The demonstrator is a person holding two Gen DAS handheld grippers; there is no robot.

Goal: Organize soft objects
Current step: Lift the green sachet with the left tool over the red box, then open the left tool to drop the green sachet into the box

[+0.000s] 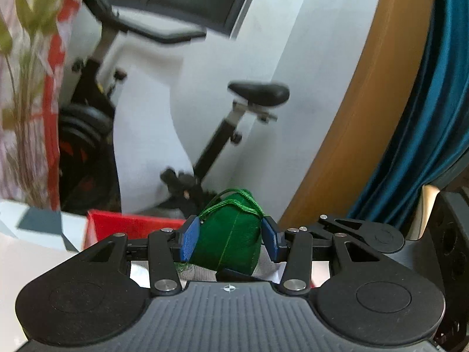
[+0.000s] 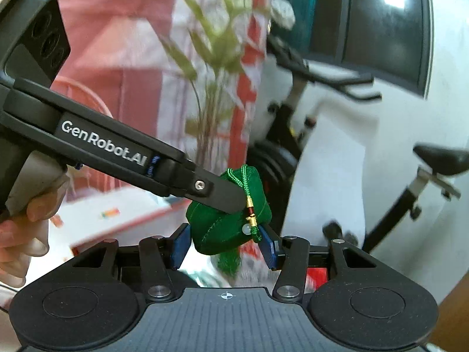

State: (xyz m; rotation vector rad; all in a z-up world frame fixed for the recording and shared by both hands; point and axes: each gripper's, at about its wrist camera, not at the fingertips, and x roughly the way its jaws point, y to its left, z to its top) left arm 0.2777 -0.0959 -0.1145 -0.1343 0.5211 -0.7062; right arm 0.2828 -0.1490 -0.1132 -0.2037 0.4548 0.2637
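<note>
A small green fabric pouch (image 1: 231,234) with a green cord and tassel is held in the air between both grippers. My left gripper (image 1: 231,237) has its blue pads pressed on the pouch's two sides. In the right wrist view the same pouch (image 2: 222,231) sits between the blue pads of my right gripper (image 2: 224,248), which stand right beside it. The left gripper's black finger (image 2: 222,193) lies across the top of the pouch, coming in from the left. A cord with gold and red beads (image 2: 250,211) hangs down the pouch.
An exercise bike (image 1: 222,135) stands behind against a white wall. A red bin (image 1: 129,223) sits low on the left. A plant (image 2: 211,58) and red-white fabric are close at left. A wooden frame (image 1: 360,102) and blue curtain (image 1: 433,111) are on the right.
</note>
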